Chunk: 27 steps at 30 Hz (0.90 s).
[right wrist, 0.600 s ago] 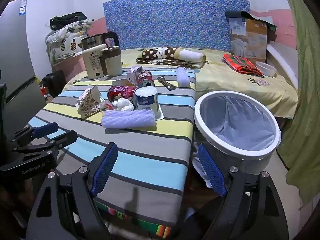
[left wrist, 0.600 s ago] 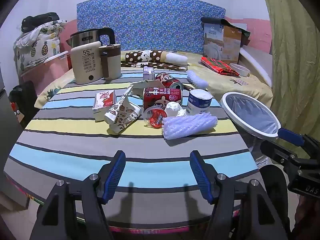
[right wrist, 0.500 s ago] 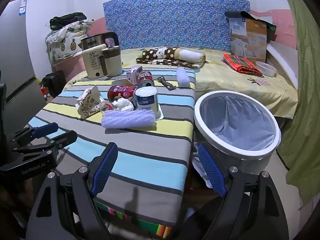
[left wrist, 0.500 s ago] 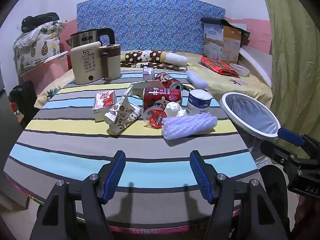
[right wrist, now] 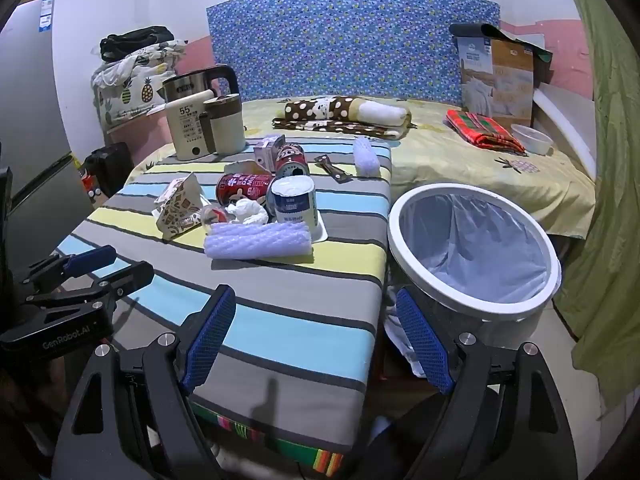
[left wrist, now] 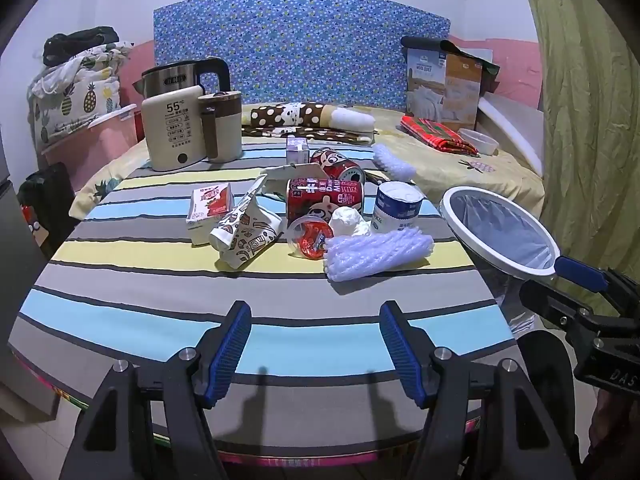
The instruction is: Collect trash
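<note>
A small bedroom with a blue flowered headboard [left wrist: 300, 44] and a bed behind; in front stands a table [left wrist: 160, 312] under a striped cloth; the trash lies together in its middle. There a red can [left wrist: 324, 196] lies on its side, a second can [left wrist: 338, 164] is behind it, a white tin [left wrist: 396, 206] stands upright at the right; a crumpled tissue [left wrist: 348, 220] and a foam sleeve [left wrist: 378, 254] are just before them; a paper bag [left wrist: 244, 232] and a small carton [left wrist: 210, 208] lie at the left. A kettle [left wrist: 176, 132] stands at the far left corner. The bin [right wrist: 472, 248], lined with a bag, stands beside the right edge of the table. The left gripper [left wrist: 316, 344] hangs over the near edge, fingers spread wide, nothing between them; the right gripper [right wrist: 316, 336] is also spread wide and empty, between table corner and bin.
</note>
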Each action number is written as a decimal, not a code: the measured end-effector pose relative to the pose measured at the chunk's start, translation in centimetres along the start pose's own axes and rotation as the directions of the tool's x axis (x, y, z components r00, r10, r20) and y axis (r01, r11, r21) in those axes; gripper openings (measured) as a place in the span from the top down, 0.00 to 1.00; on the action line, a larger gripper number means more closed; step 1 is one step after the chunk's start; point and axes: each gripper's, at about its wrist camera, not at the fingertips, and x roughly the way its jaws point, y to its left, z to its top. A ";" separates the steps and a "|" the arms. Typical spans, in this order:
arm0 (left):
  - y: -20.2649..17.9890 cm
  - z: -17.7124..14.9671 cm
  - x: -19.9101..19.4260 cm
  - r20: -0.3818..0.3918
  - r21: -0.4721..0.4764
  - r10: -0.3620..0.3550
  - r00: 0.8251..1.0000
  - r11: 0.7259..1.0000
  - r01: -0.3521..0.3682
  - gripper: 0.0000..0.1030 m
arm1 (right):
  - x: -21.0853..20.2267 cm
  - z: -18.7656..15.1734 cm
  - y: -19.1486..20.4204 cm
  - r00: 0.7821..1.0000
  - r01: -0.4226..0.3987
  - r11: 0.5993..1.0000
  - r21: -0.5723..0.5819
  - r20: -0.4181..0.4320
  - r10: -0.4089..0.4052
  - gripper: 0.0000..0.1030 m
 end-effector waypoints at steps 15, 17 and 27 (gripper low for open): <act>-0.2 0.3 -0.3 0.004 0.001 0.002 1.000 1.000 -0.002 0.36 | 0.2 0.1 -0.2 1.000 0.000 1.000 0.000 0.004 0.000 0.19; -0.1 0.3 -0.3 0.005 0.000 0.002 1.000 1.000 -0.002 0.36 | 0.1 0.1 0.1 1.000 0.001 1.000 -0.001 0.003 -0.001 0.19; -0.1 0.2 -0.4 0.006 0.000 0.000 1.000 1.000 0.000 0.36 | 0.1 0.1 0.0 1.000 0.000 1.000 -0.001 0.004 0.000 0.19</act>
